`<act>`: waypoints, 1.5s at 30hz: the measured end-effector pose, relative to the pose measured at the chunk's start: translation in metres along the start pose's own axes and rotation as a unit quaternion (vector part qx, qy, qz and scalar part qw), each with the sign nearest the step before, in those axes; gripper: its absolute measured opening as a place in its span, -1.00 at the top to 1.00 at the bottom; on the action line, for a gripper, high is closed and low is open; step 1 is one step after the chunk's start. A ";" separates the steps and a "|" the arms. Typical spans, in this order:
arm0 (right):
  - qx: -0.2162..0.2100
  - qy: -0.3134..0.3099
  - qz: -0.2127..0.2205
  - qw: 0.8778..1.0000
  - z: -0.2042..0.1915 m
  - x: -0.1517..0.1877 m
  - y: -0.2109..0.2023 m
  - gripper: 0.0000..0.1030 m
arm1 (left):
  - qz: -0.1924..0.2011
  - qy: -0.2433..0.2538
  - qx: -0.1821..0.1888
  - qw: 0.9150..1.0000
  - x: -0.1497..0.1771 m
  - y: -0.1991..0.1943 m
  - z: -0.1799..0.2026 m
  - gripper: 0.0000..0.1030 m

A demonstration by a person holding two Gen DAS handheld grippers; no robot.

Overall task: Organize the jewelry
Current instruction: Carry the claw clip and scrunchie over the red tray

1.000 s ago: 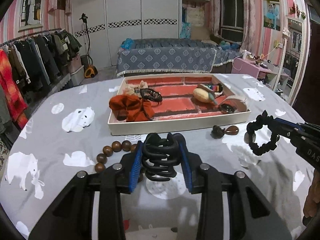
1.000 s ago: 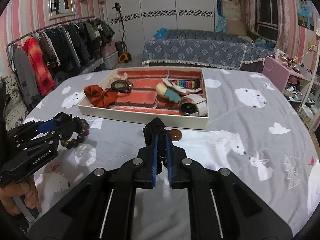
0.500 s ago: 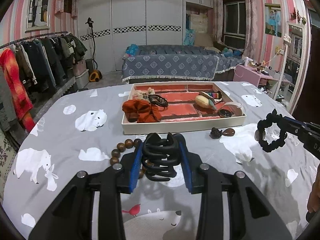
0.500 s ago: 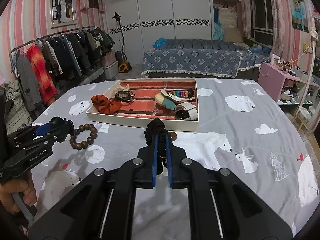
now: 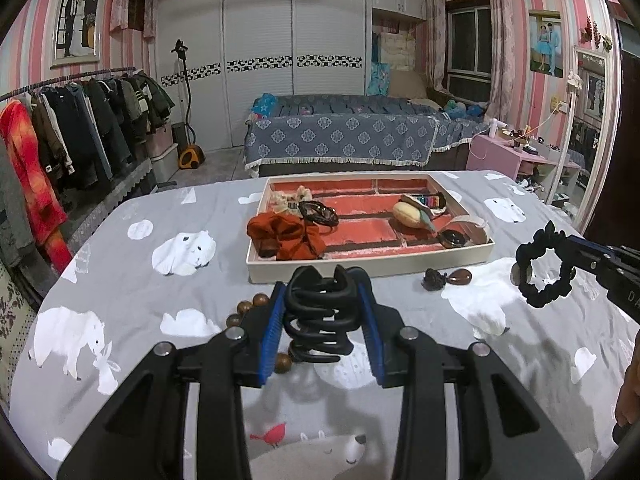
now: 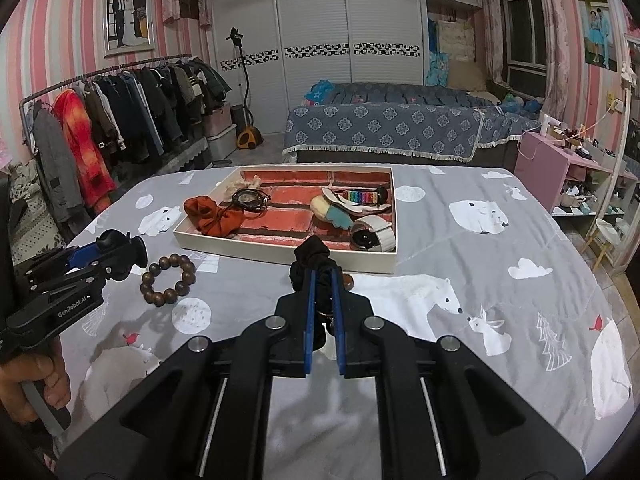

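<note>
In the left wrist view, the left gripper [image 5: 327, 307] is clamped on a glossy black plastic claw clip [image 5: 320, 316] of curved prongs, held above the bear-print grey tablecloth [image 5: 132, 280], while round wooden beads [image 5: 256, 304] peek beside it. In the right wrist view, the right gripper [image 6: 322, 312] pinches a ruffled black fabric scrunchie [image 6: 314, 264] just before the shallow white tray [image 6: 280, 254], whose brick-patterned floor holds a crumpled rust cloth scrunchie [image 6: 212, 216], a smartwatch with a white strap [image 6: 372, 234] and a rainbow band [image 6: 362, 197].

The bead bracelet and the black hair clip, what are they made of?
The bead bracelet looks like wood: round dark-brown beads with a soft polished shine, though it could be resin. The hair clip in the left claw looks like hard plastic: smooth, matte black, curved teeth that keep their shape.
</note>
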State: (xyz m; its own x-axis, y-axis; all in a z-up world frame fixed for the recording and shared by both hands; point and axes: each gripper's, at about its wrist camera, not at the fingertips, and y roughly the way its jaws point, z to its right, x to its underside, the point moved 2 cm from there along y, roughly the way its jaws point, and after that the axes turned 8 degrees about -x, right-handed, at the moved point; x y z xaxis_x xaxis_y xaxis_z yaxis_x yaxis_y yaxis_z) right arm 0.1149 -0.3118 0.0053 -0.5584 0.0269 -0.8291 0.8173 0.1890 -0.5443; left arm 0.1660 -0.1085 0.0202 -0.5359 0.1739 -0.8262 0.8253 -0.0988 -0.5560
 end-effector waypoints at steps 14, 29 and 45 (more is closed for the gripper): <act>0.004 -0.015 0.031 0.999 0.014 -0.074 0.032 0.82 | 0.035 -0.014 0.004 0.999 -0.076 0.040 -0.001 0.30; -0.003 -0.011 0.051 0.999 0.035 -0.147 0.109 0.82 | 0.055 -0.022 0.008 0.998 -0.147 0.117 0.011 0.30; 0.014 0.003 0.009 1.000 0.060 -0.172 0.223 0.82 | -0.015 -0.055 0.007 0.998 -0.157 0.236 0.011 0.30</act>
State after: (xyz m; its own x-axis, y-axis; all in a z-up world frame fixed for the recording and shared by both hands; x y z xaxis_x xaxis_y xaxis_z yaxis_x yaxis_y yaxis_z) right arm 0.4020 -0.3329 0.0191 -0.5437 0.0352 -0.8385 0.8311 0.1618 -0.5321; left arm 0.4428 -0.1699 0.0175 -0.5776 0.0690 -0.8134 0.8061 -0.1090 -0.5817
